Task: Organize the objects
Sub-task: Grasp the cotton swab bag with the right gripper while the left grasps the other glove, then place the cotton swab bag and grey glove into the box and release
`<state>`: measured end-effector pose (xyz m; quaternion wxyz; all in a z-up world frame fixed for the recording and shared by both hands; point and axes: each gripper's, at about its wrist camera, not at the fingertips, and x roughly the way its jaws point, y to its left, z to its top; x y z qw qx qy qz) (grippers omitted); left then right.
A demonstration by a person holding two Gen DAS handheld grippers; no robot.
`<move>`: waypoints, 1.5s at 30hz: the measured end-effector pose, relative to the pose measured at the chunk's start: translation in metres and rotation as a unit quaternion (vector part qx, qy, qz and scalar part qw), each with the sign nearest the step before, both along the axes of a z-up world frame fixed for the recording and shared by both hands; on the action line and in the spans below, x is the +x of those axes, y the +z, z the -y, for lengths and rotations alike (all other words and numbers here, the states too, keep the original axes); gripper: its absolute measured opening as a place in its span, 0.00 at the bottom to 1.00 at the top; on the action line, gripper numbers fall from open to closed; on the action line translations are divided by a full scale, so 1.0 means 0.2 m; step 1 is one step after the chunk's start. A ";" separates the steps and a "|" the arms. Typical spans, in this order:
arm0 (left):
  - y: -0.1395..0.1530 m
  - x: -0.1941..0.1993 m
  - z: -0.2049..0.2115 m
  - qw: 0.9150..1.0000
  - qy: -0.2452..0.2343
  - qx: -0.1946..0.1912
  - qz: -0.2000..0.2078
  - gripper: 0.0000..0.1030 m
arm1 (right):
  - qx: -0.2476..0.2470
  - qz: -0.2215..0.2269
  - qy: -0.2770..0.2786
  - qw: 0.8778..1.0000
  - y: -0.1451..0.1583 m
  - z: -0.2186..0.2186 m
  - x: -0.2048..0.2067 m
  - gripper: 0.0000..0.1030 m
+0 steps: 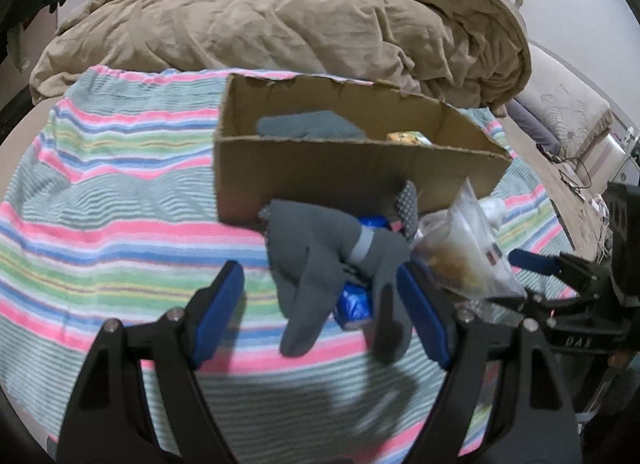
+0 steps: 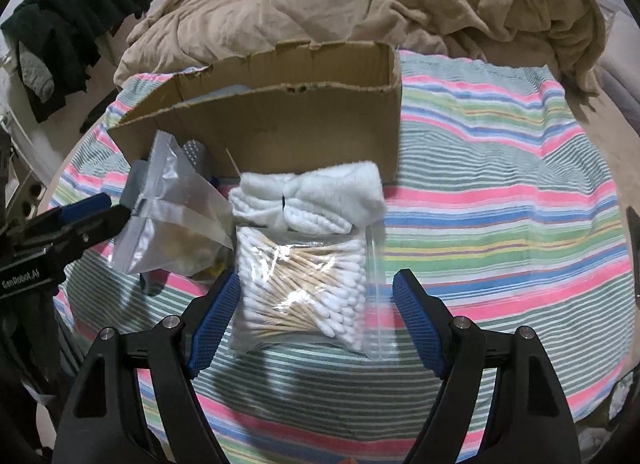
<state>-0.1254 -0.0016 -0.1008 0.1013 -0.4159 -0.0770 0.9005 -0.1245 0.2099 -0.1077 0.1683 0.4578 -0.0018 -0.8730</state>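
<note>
I am bringing the released right gripper [image 2: 316,318] down around the cotton swab bag [image 2: 306,288] on the striped towel [image 2: 500,216] before the cardboard box [image 2: 280,132], aiming to clench mid-bag, while the left gripper [image 1: 320,314], also released, is hovering beside the gray glove [image 1: 320,260].

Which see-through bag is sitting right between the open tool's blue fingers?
The clear zip bag of wooden cotton swabs lies between the right tool. The other crinkly clear pouch with brownish contents sits further left.
</note>
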 end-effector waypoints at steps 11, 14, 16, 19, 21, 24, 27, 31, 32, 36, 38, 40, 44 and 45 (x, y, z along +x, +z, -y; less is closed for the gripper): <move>-0.09 -0.14 -0.12 0.999 -0.025 -0.026 0.011 0.78 | 0.002 0.007 0.015 1.000 -0.06 0.05 -0.03 0.79; -0.09 -0.14 -0.14 0.999 -0.029 -0.040 0.004 0.77 | 0.012 0.005 0.017 1.000 -0.08 0.06 -0.03 0.80; -0.09 -0.12 -0.14 0.999 -0.031 -0.039 0.000 0.70 | 0.023 0.001 0.018 1.000 -0.09 0.06 -0.02 0.77; -0.09 -0.11 -0.14 0.999 -0.036 -0.035 -0.002 0.54 | 0.020 -0.001 0.016 1.000 -0.08 0.06 -0.02 0.73; -0.08 -0.09 -0.14 0.999 -0.040 -0.031 -0.001 0.49 | 0.015 -0.001 0.015 1.000 -0.07 0.04 -0.01 0.72; -0.06 -0.06 -0.15 0.999 -0.041 -0.031 -0.008 0.45 | 0.011 -0.004 0.008 1.000 -0.04 0.01 0.00 0.72; -0.02 -0.02 -0.13 0.999 -0.037 -0.025 -0.020 0.44 | 0.006 -0.009 0.002 1.000 0.00 -0.02 0.03 0.72; 0.03 0.02 -0.10 0.999 -0.033 -0.019 -0.030 0.44 | -0.002 -0.021 -0.004 1.000 0.08 -0.05 0.06 0.72; 0.05 0.02 -0.10 0.999 -0.033 -0.019 -0.032 0.44 | -0.005 -0.024 -0.005 1.000 0.10 -0.05 0.07 0.72; 0.13 0.07 -0.06 0.999 -0.028 -0.015 -0.043 0.44 | -0.012 -0.045 -0.009 0.999 0.21 -0.08 0.10 0.72; 0.18 0.09 -0.04 0.998 -0.024 -0.012 -0.051 0.44 | -0.013 -0.056 -0.009 0.998 0.26 -0.08 0.10 0.72; 0.24 0.12 -0.02 0.998 -0.020 -0.010 -0.060 0.44 | -0.016 -0.066 -0.009 0.998 0.32 -0.08 0.11 0.72; 0.36 0.15 0.02 0.997 -0.015 -0.003 -0.079 0.45 | -0.021 -0.086 -0.011 0.996 0.42 -0.09 0.11 0.72; 0.41 0.16 0.03 0.996 -0.015 0.000 -0.087 0.45 | -0.022 -0.091 -0.011 0.996 0.44 -0.09 0.11 0.72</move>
